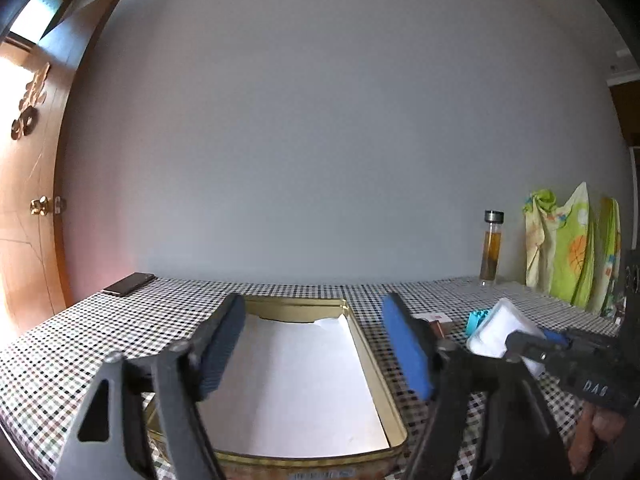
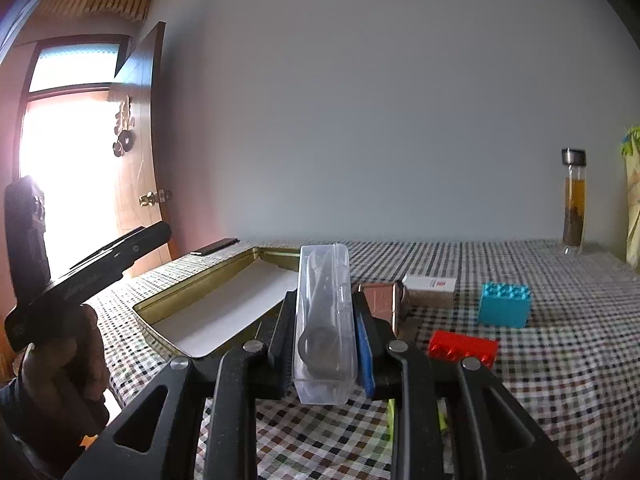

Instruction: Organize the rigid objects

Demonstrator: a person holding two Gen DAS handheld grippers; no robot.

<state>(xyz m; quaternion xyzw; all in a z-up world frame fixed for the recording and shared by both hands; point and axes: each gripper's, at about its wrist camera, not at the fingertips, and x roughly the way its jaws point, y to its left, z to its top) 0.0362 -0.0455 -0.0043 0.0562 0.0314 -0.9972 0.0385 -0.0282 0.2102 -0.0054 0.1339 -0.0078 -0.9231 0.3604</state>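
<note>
1. Table (image 2: pixel 560 340) with checked cloth, against a plain grey wall (image 1: pixel 320 120); wooden door (image 2: pixel 136 152) standing open at left.
2. Gold tin tray (image 1: pixel 394 412), open, white paper liner (image 1: pixel 296 380) inside, nothing else in it. Sits on the cloth, left of the loose items.
3. Left gripper (image 1: pixel 320 344): jaws spread wide, nothing between them, poised over the tray. In the right wrist view a hand (image 2: pixel 60 360) grips its handle.
4. Right gripper (image 2: pixel 326 320): clamped on a clear plastic case (image 2: pixel 324 320), held upright, dark round thing inside; contents not readable. Case is off the table, just right of the tray.
5. Glass bottle (image 2: pixel 574 204), amber liquid, far right near the wall.
6. Blue toy block (image 2: pixel 505 305) on cloth, right of gripper; red toy block (image 2: pixel 462 348) nearer, apart from the blue.
7. Copper-coloured box (image 2: pixel 380 304) just behind the case; small white box (image 2: pixel 430 289) beside it.
8. Phone (image 1: pixel 128 283) flat at far left table corner.
</note>
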